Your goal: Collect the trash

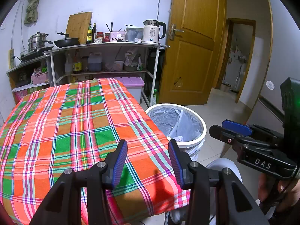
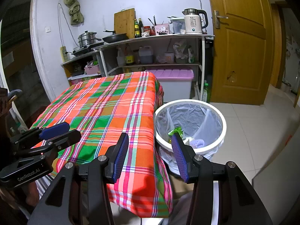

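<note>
Left gripper [image 1: 148, 161] (marked "GenRobot.AI") and right gripper [image 2: 150, 155] ("DAS"): fingers apart, empty.

Both views are evenly and fairly brightly lit by cool indoor light, and colours are rendered vividly on the plaid cloth [image 1: 75, 121] over the worktop. Soft shadows are cast on the cloth's near edge below the grippers, and mild glare is seen on the white wall [image 2: 150, 0] and the floor tiles [image 2: 253, 123]. Strong fisheye bending is shown at the edges, the door [image 1: 193, 43] is curved, the corners are blacked out, and focus is kept sharp throughout.
</note>
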A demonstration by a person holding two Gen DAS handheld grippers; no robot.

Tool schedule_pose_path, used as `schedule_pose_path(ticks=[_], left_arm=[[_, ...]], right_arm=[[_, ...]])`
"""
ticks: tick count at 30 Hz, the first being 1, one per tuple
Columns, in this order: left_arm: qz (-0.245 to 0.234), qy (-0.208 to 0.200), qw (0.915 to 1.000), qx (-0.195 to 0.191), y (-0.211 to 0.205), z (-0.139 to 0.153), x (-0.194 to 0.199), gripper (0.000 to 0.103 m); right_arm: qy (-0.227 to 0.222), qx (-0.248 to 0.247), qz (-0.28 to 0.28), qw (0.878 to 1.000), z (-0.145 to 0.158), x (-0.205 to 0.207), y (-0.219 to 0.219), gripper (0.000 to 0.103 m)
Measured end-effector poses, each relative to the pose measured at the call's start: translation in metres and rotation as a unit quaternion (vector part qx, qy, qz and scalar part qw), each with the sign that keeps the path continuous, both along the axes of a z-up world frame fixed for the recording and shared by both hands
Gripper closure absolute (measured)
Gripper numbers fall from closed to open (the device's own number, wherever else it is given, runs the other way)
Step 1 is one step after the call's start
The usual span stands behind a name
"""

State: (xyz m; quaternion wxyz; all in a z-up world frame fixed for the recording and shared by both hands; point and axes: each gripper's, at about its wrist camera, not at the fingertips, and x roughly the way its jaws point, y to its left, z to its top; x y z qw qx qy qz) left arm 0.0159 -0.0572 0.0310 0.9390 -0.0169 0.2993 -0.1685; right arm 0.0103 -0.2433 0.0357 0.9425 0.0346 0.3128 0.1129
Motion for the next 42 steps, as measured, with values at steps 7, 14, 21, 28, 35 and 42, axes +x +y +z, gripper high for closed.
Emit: schedule_pose_path(ticks=[7, 14, 21, 28, 35, 42], left_arm=[[0.001, 0.000, 1.0000, 0.003, -0.0006, -0.0007, 0.0004, 0.058], [0.000, 0.000, 1.0000, 0.003, -0.0013, -0.0007, 0.0000, 0.058], [0.001, -0.001, 1.0000, 0.006, -0.0003, -0.0024, 0.0006, 0.058], [0.004, -0.002, 0.9999, 0.010, 0.0022, -0.0041, -0.0002, 0.058], [0.008, -0.004, 0.9998, 0.019, 0.0012, -0.0039, -0.0013, 0.058], [0.006, 0.003, 0.9998, 0.018, 0.0004, -0.0073, -0.0012, 0.058]], right_arm=[[0.000, 0.000, -0.001, 1.000, 0.0002, 0.0001, 0.0005, 0.054], [0.001, 0.000, 0.000, 1.000, -0.0002, -0.0001, 0.0006, 0.054], [0.001, 0.000, 0.000, 1.000, 0.0000, 0.0000, 0.0005, 0.054], [0.001, 0.000, 0.000, 1.000, 0.0000, 0.0002, 0.0006, 0.054], [0.002, 0.000, 0.001, 1.000, -0.0006, -0.0005, 0.0005, 0.054], [0.003, -0.001, 0.002, 1.000, -0.0029, -0.0021, 0.0019, 0.054]])
